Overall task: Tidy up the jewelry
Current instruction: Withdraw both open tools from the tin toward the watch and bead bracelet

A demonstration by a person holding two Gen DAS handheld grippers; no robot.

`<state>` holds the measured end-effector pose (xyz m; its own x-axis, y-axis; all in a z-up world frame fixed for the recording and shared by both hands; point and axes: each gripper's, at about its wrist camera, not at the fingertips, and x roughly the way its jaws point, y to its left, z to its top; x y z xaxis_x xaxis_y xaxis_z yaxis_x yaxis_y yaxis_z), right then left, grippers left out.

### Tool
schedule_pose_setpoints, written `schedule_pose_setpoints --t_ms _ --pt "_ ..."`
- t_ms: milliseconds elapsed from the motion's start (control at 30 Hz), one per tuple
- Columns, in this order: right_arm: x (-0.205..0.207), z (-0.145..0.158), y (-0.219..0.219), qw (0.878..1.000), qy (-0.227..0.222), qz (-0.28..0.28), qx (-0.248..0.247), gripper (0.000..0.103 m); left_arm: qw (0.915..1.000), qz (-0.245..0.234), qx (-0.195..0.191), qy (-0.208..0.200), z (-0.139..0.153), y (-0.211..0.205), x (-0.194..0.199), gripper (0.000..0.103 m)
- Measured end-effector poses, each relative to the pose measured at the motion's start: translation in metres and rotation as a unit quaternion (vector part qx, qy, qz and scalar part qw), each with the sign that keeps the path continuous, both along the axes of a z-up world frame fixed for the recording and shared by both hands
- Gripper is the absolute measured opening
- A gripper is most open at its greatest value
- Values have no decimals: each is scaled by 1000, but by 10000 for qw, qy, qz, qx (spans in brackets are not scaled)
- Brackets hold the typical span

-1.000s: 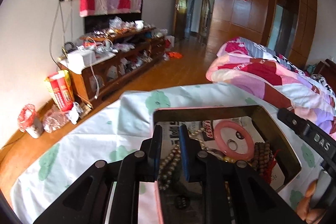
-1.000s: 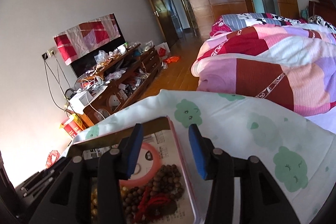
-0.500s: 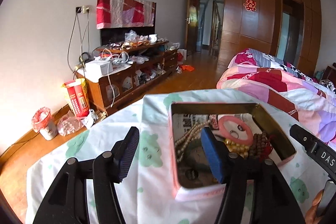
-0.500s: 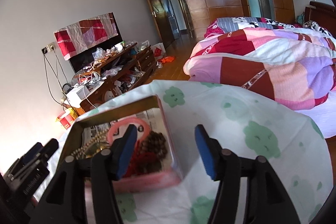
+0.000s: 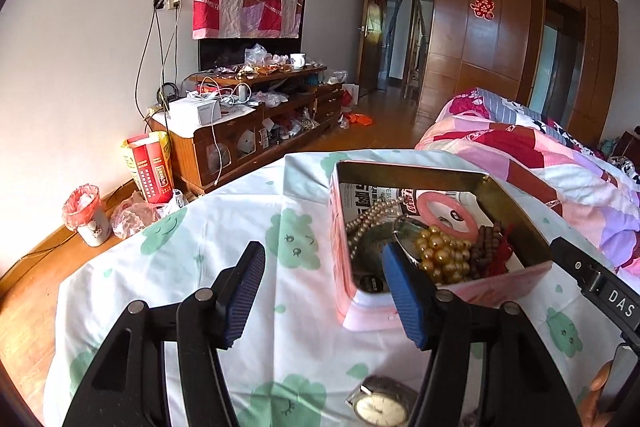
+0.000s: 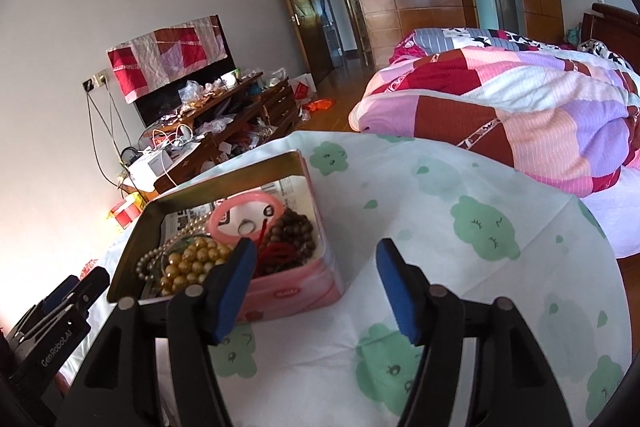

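With both the left hand-held gripper (image 5: 324, 293) and the right hand-held gripper (image 6: 316, 291) gaping wide and empty, the wristwatch (image 5: 380, 405) lying on the cloth-covered worktop (image 5: 192, 267) near the pink tin (image 5: 400, 299) looks light, slick and scratch-prone, best pinched by its strap.

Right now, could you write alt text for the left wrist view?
An open pink tin of jewelry sits on a cloud-print cloth, with the open, empty left gripper in front of it. A watch lies on the cloth near the camera.
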<state>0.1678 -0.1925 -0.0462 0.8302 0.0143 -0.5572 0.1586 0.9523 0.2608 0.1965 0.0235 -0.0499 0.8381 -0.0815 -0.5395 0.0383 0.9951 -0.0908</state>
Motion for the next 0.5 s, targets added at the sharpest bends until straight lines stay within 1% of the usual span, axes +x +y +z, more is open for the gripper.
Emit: schedule_pose_setpoints --t_ms 133,233,367,500 --pt "-6 0 1 10000 3 8 -32 66 9997 20 -216 127 -2 9 -8 62" --pt "-11 -1 3 10000 26 43 -65 66 9986 70 -455 260 -3 18 -11 62" --pt "-13 -2 7 9998 66 104 -123 66 9960 269 -761 395 -5 31 -15 62" --pt "-15 -3 11 9995 130 209 -182 66 9950 357 -831 425 -3 36 -26 62"
